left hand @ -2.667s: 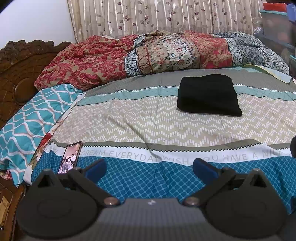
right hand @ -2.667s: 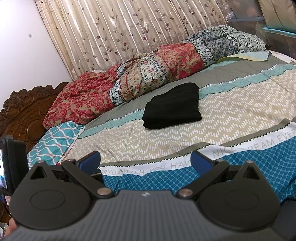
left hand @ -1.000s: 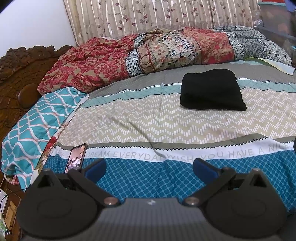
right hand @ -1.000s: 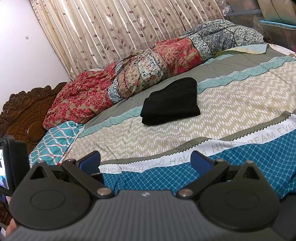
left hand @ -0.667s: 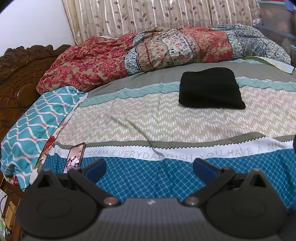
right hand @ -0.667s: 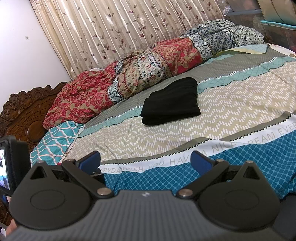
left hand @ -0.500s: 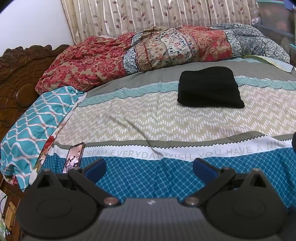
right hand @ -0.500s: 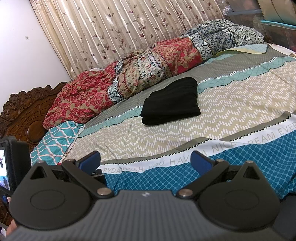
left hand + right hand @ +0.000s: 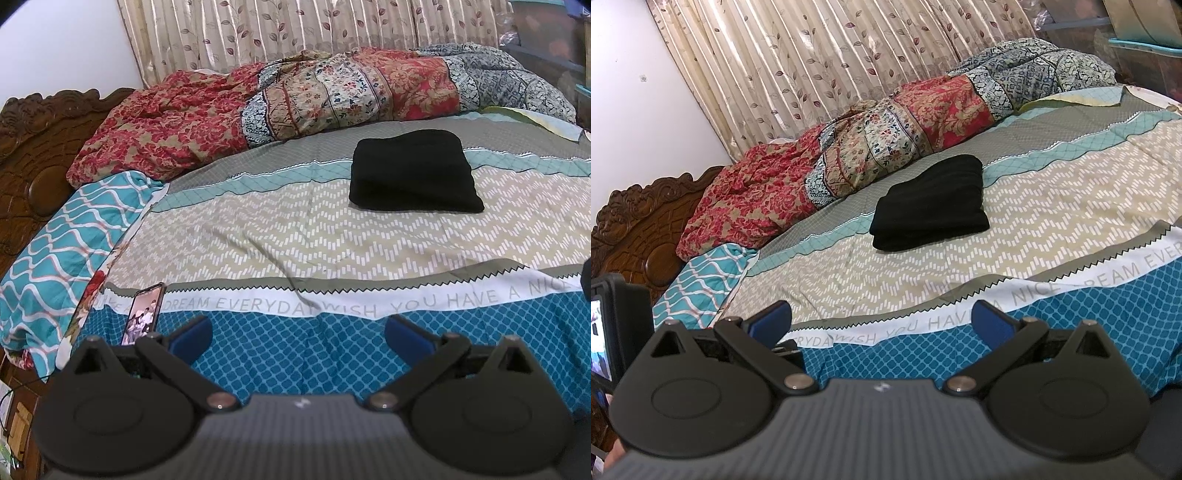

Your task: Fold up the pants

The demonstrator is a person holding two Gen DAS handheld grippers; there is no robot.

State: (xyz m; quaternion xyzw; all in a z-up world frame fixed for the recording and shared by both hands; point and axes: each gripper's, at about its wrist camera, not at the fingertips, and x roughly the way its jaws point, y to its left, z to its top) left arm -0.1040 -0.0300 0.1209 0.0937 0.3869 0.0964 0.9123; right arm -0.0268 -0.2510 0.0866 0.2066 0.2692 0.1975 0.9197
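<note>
Two views of folded black pants [image 9: 415, 171], phone [image 9: 144, 314] only in left

Bed [image 9: 332, 236] is filling most of both views, wearing a banded sheet: teal lattice, white text strip, beige zigzag, grey. Carved dark wood headboard [image 9: 33, 155] is standing at the bed's left end. Patchwork red floral quilt [image 9: 295, 99] is lying bunched along the bed's far edge. Leaf-print beige curtains [image 9: 827, 62] are hanging behind the bed, a plain white wall [image 9: 635, 103] sitting left of them. Teal wave-pattern pillow [image 9: 62, 236] is resting beside the headboard.
</note>
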